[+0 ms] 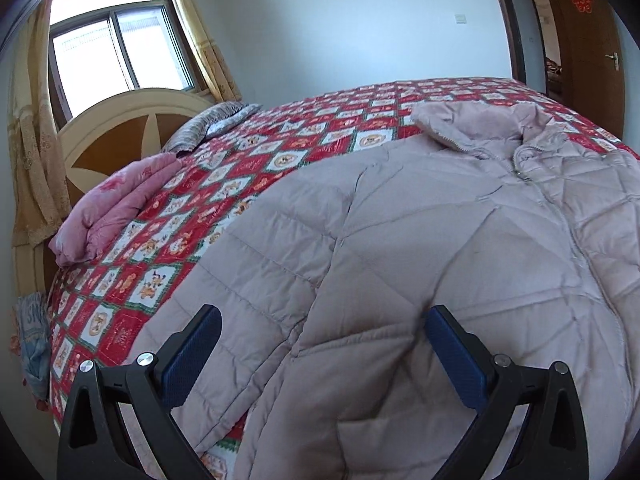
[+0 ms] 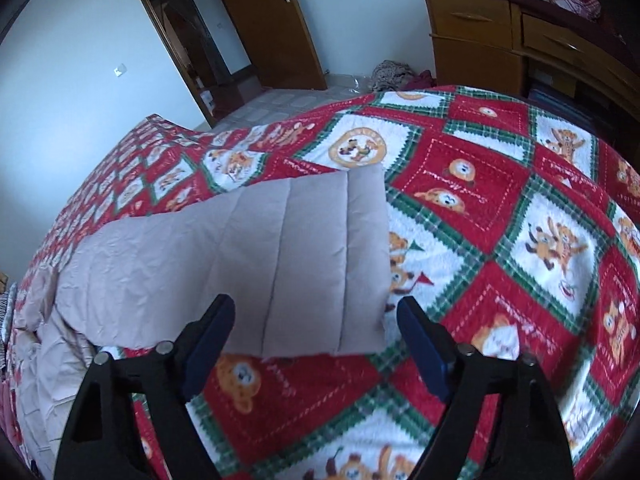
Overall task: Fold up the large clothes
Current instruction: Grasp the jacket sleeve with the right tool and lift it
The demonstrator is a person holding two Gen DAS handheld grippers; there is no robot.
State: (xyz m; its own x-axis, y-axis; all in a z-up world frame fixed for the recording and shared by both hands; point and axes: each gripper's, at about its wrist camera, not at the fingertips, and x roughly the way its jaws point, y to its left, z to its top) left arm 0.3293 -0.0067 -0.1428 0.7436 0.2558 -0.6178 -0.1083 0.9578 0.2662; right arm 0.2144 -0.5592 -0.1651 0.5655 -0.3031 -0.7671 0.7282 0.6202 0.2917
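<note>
Bedroom with pale walls, a window point(image 1: 120, 36) behind yellow curtains, a brown wooden door point(image 2: 276, 28) and a wooden dresser point(image 2: 520, 36); wide bed under a red, white and green bear-print patchwork quilt point(image 2: 500, 208). Spread across that quilt, front up and zipped: a large, pale pinkish-beige quilted puffer coat point(image 1: 420, 248), collar point(image 1: 480, 128) toward the far side, one stitched sleeve point(image 2: 260, 256) lying out flat on the cover, cuff end nearest the right tongs. Likely light for its bulk, soft and springy, with a smooth shell that may slide and puff back open after a fold; best pinched deep at a seam, at the cuff or along the hem, rather than on a padded panel. Left gripper point(image 1: 322, 354) wide open, blue pads poised over the coat's lower body, nothing held. Right gripper point(image 2: 316, 348) also open, straddling the sleeve's cuff end, pads not yet pressing on fabric. Folded pink bedding point(image 1: 116, 208) near the headboard point(image 1: 120, 136), well apart from the coat.
</note>
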